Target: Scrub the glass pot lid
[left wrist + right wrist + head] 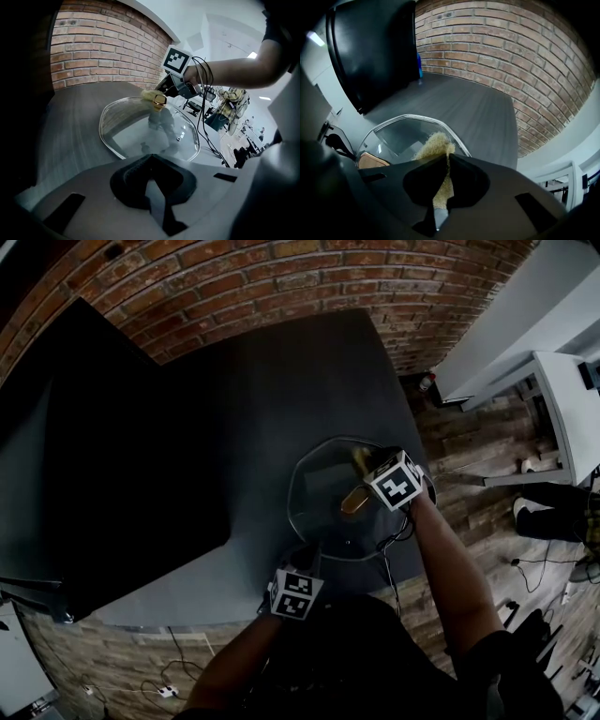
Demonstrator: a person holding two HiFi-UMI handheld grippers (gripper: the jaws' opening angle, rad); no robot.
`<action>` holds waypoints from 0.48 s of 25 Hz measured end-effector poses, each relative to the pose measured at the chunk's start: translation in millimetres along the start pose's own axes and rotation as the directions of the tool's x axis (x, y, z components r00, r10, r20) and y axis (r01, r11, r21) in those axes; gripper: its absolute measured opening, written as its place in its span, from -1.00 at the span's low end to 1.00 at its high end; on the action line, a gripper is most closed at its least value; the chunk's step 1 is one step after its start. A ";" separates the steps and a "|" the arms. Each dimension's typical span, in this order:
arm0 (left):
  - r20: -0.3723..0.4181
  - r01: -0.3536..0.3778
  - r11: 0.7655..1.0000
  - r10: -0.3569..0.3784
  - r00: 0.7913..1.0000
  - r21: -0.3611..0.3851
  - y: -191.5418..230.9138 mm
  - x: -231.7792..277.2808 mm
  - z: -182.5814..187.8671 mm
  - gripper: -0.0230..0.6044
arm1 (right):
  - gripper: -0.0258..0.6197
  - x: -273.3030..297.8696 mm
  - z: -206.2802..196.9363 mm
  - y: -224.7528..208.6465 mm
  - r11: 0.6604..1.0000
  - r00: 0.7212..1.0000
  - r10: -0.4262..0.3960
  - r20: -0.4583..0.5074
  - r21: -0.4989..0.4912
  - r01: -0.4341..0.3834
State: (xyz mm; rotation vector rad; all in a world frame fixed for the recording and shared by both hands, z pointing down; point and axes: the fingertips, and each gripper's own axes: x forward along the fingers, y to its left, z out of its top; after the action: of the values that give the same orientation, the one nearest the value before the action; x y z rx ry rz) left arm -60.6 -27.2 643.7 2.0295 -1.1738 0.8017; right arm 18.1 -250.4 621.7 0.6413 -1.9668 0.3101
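The glass pot lid (323,493) lies on the dark grey table (262,381), with its golden knob (354,501) near the middle. My left gripper (304,561) is at the lid's near rim, and its jaws are closed on that rim (150,157). The right gripper (364,461) reaches over the far right side of the lid, shut on a tan fibrous scrub pad (436,147). That pad rests on the glass near the lid's far edge (408,119). In the left gripper view the scrub pad (150,95) sits just behind the knob (160,101).
A large black panel (94,456) stands on the table's left part. A brick wall (281,277) runs behind the table. The near table edge (234,610) is close to the lid. Cables (389,549) hang by my right arm. A white desk (572,399) stands at right.
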 end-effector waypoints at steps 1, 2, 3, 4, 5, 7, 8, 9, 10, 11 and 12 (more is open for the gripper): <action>-0.001 -0.001 1.000 0.001 1.000 -0.003 0.2 0.2 -0.9 -0.82 | -0.84 -1.0 -4.2 -3.3 1.000 1.000 -0.006 -0.005 0.012 0.006; -0.002 -0.002 1.000 0.002 1.000 -0.006 0.2 0.2 -1.8 -0.82 | -0.84 -2.2 -8.0 -7.1 1.000 1.000 -0.014 -0.008 0.021 0.014; -0.003 -0.002 1.000 0.002 1.000 -0.008 0.1 0.1 -2.4 -0.82 | -0.84 -3.6 -10.6 -11.5 0.999 1.000 -0.024 -0.008 0.026 0.025; -0.003 -0.002 1.000 0.002 1.000 -0.009 0.0 -0.1 -2.5 -0.82 | -0.84 -4.9 -12.9 -15.4 0.999 0.999 -0.033 -0.006 0.031 0.033; -0.001 -0.003 1.000 0.003 1.000 -0.009 -0.1 -0.1 -2.2 -0.82 | -0.84 -5.8 -15.7 -17.9 0.999 0.999 -0.036 -0.008 0.039 0.036; 0.005 -0.004 1.000 0.004 1.000 -0.004 -0.3 0.9 -1.2 -0.82 | -0.84 -6.4 -23.0 -18.8 0.997 0.999 -0.026 -0.019 0.069 0.027; 0.009 -0.005 1.000 0.005 1.000 0.000 -0.1 1.5 -0.5 -0.82 | -0.84 -6.4 -25.7 -19.0 0.996 1.000 -0.021 -0.024 0.082 0.023; 0.011 -0.006 1.000 0.006 1.000 0.003 0.1 1.7 0.1 -0.82 | -0.84 -6.3 -27.1 -19.6 0.996 0.999 -0.020 -0.025 0.091 0.022; 0.011 -0.007 1.000 0.007 1.000 0.002 0.2 1.6 0.6 -0.82 | -0.84 -6.1 -27.5 -20.1 0.995 0.999 -0.021 -0.024 0.097 0.023; 0.010 -0.008 1.000 0.008 1.000 0.000 0.4 1.1 1.2 -0.82 | -0.84 -6.0 -27.5 -20.2 0.995 0.999 -0.023 -0.023 0.099 0.025; 0.010 -0.011 1.000 0.011 1.000 -0.001 0.6 0.4 2.0 -0.82 | -0.84 -5.9 -27.5 -20.1 0.995 0.999 -0.025 -0.023 0.099 0.027</action>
State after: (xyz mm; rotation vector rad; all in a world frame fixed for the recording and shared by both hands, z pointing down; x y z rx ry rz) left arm -60.6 -29.3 642.9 2.0299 -1.1912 0.7968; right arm 52.0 -252.1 628.2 0.7245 -1.9302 0.3991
